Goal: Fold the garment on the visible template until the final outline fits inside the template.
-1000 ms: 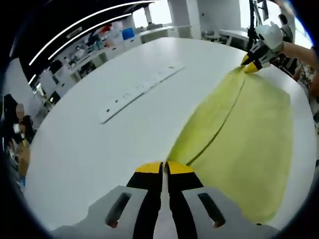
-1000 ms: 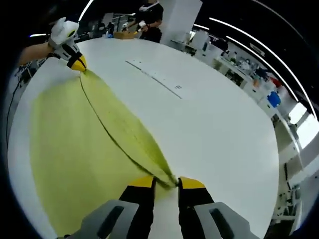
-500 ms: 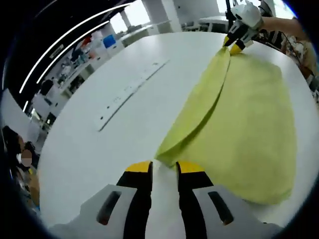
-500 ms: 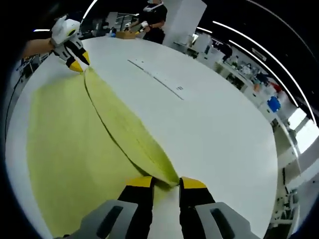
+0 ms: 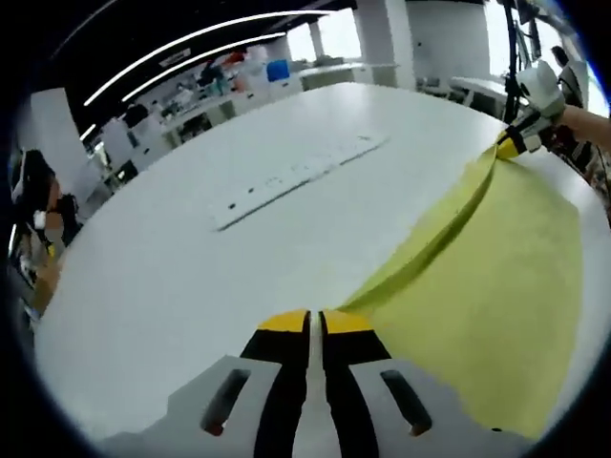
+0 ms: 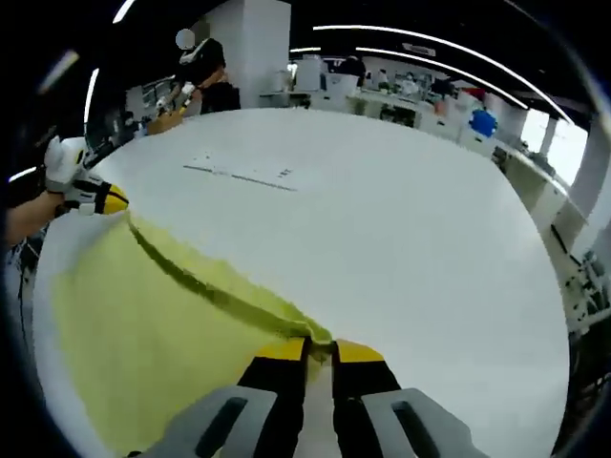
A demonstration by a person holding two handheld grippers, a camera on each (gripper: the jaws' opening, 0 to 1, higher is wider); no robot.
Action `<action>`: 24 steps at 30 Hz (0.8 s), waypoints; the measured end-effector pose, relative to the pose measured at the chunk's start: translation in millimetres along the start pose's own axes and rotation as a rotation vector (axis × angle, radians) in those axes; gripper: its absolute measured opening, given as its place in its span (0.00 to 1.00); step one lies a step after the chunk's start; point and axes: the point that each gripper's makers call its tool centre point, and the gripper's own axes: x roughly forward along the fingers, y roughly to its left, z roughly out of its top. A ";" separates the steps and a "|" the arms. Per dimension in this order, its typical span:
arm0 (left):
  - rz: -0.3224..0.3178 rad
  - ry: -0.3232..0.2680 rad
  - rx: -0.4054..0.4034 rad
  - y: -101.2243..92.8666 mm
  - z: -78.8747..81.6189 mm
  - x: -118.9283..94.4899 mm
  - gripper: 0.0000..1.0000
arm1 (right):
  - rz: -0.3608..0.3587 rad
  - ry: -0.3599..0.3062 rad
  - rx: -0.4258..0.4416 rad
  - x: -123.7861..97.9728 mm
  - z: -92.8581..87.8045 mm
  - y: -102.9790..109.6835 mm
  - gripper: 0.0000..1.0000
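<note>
A yellow garment (image 5: 496,277) lies spread on the white round table (image 5: 191,277). One of its edges is raised and stretched in a ridge between my two grippers. My left gripper (image 5: 312,320) is shut, with the garment's near corner at its yellow tips. In the left gripper view the right gripper (image 5: 516,143) holds the far end of that edge. My right gripper (image 6: 322,348) is shut on the other corner of the garment (image 6: 143,324). In the right gripper view the left gripper (image 6: 103,200) sits at the far left, held by a gloved hand.
A long pale strip with dark marks (image 5: 296,172) lies flat on the table beyond the garment, and the strip (image 6: 239,176) is seen again across the bare table. A person (image 6: 200,72) stands past the far rim. Desks and shelves (image 5: 239,81) ring the room.
Both cameras have swung. The left jaws, apart half a second ago, are shut now, and the right jaws stand closer together. The garment's edge now rises tauter between the grippers.
</note>
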 end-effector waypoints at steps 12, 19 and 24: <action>-0.007 -0.023 -0.053 -4.7 2.8 -21.2 0.29 | -0.018 -0.068 0.027 -16.1 18.8 2.3 0.23; -0.064 -0.062 -0.125 -16.0 2.4 -45.1 0.46 | 0.064 -0.059 0.052 -32.7 17.8 23.4 0.43; -0.099 -0.098 -0.146 -25.2 2.5 -63.4 0.57 | 0.109 -0.048 0.023 -49.6 12.6 38.8 0.53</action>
